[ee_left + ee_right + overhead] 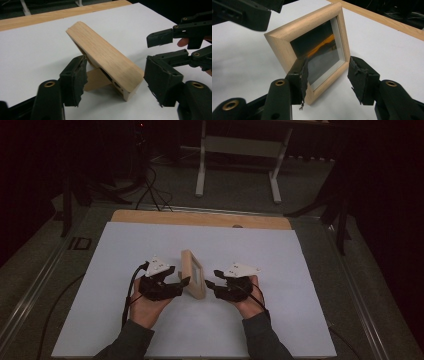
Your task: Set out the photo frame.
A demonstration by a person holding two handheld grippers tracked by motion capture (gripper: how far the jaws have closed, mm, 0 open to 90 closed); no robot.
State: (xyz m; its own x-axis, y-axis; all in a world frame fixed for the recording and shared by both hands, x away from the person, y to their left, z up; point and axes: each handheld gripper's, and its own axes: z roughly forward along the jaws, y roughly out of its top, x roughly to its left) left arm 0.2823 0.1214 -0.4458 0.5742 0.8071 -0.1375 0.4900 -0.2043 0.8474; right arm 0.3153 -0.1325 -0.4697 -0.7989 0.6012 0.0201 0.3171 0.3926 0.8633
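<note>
The frame (pixel 193 274) already stands upright on its back prop near the middle of the white sheet (pixel 125 250), so the standing-up looks done, with the left gripper (pixel 113 82) and right gripper (pixel 327 77) flanking it, jaws apart and gripping nothing, left only to withdraw.

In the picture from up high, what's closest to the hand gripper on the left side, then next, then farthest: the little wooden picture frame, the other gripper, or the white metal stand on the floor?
1. The small light-wood picture frame, right beside the left gripper.
2. The right gripper, just past the frame.
3. The white metal stand, on the floor beyond the table's far edge.
</note>
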